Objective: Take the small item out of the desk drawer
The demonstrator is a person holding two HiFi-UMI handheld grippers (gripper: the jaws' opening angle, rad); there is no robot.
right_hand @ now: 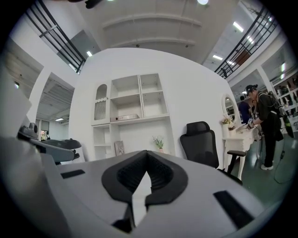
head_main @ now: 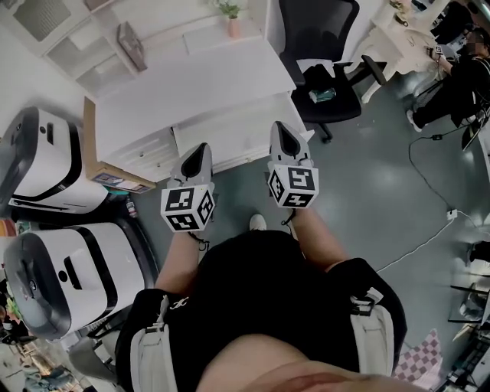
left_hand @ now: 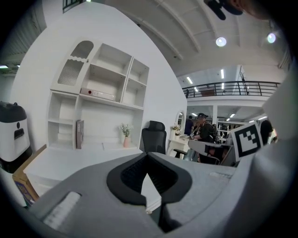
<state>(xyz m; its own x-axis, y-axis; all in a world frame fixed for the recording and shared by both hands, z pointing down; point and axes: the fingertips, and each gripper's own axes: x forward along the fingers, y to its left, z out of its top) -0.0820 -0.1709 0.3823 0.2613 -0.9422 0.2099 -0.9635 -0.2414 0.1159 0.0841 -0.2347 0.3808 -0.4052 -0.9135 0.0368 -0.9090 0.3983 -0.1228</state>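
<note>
A white desk (head_main: 191, 92) stands in front of me, with its drawer fronts (head_main: 230, 138) flush and shut; the small item is hidden. My left gripper (head_main: 202, 147) is held level just short of the desk's front edge, jaws together and empty. My right gripper (head_main: 280, 126) is beside it to the right, also shut with nothing in it. In the left gripper view the closed tips (left_hand: 148, 155) point at the desk top (left_hand: 70, 160) and its shelf unit (left_hand: 102, 93). The right gripper view has the closed tips (right_hand: 146, 153) aimed at the same shelves (right_hand: 132, 107).
A black office chair (head_main: 325, 69) stands right of the desk. Two white machines (head_main: 46, 161) (head_main: 69, 276) and a cardboard box (head_main: 99, 172) crowd the left side. A potted plant (head_main: 230, 11) sits at the desk's back. A cable (head_main: 429, 230) runs over the floor; a person (head_main: 459, 69) stands far right.
</note>
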